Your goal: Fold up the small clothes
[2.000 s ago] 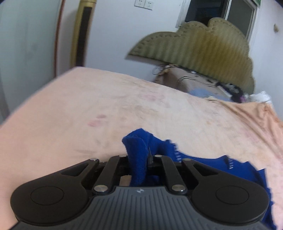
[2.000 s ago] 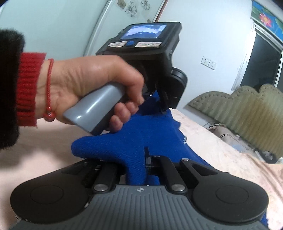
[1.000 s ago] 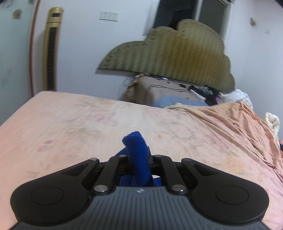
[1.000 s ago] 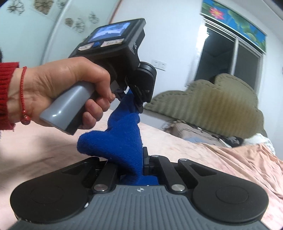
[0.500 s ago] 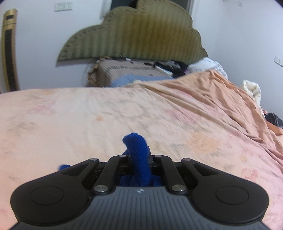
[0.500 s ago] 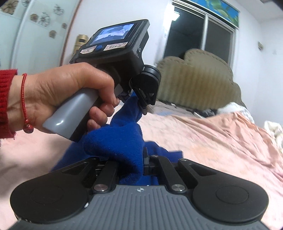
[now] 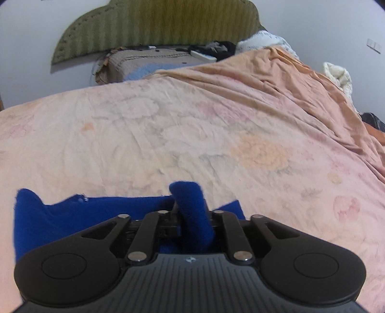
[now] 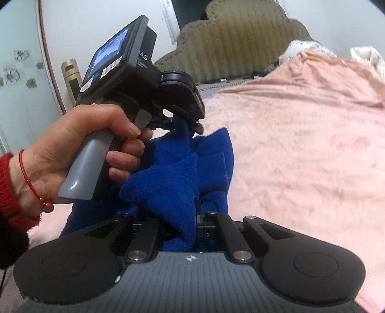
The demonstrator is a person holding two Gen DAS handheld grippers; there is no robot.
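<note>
A blue fleece garment [image 7: 60, 219] hangs between my two grippers over the pink bed sheet [image 7: 216, 134]. My left gripper [image 7: 192, 216] is shut on a bunched blue edge that sticks up between its jaws. My right gripper [image 8: 190, 224] is shut on another fold of the blue garment [image 8: 173, 183]. In the right wrist view the left gripper [image 8: 185, 125], held in a hand with a red cuff, pinches the cloth just ahead and to the left. The garment's lower part is hidden under the grippers.
A green padded headboard [image 7: 156, 21] stands at the far end. A brown box [image 7: 149, 62] with clutter sits before it. An orange blanket [image 7: 300, 79] and white bedding [image 7: 336, 74] lie at the right. A gold floor unit [image 8: 72, 79] stands by the left wall.
Both grippers swung to the right and tipped down toward the bed, still holding the garment. More blue cloth now shows spread at the lower left of the left wrist view.
</note>
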